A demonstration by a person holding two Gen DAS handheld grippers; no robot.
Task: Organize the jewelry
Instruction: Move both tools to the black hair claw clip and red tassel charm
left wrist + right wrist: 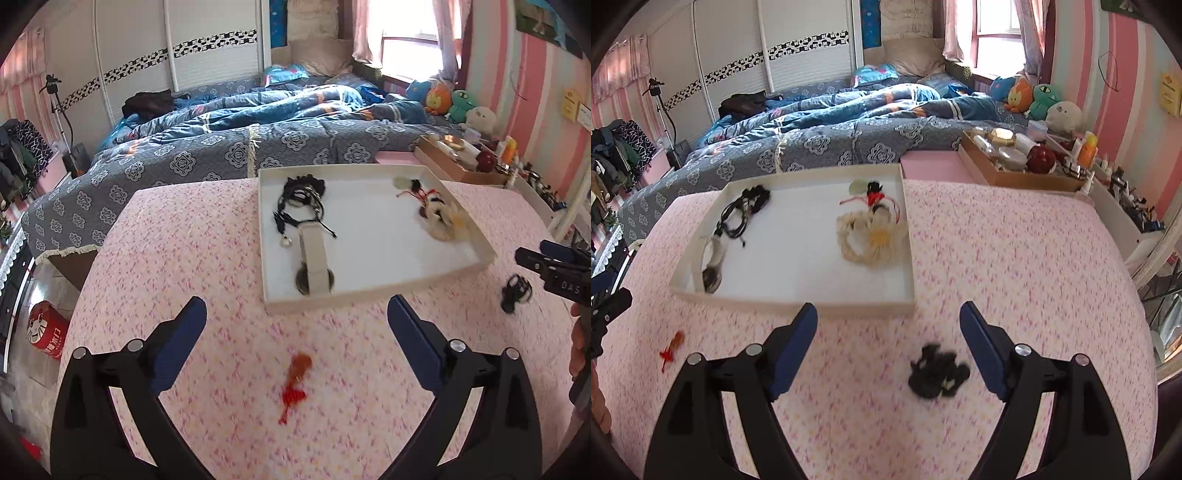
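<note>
Hovering over red charm (295,384), lying loose between spread fingers of left gripper (295,321); black bracelet (938,371) sitting between parted right gripper (888,321) fingers. Waiting beyond fingertips: tray (369,295) already holding several pieces; two left out.

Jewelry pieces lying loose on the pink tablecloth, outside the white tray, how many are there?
2. An orange pendant with red tassel lies between the left tool's fingers; a black beaded piece lies between the right tool's fingers.
</note>
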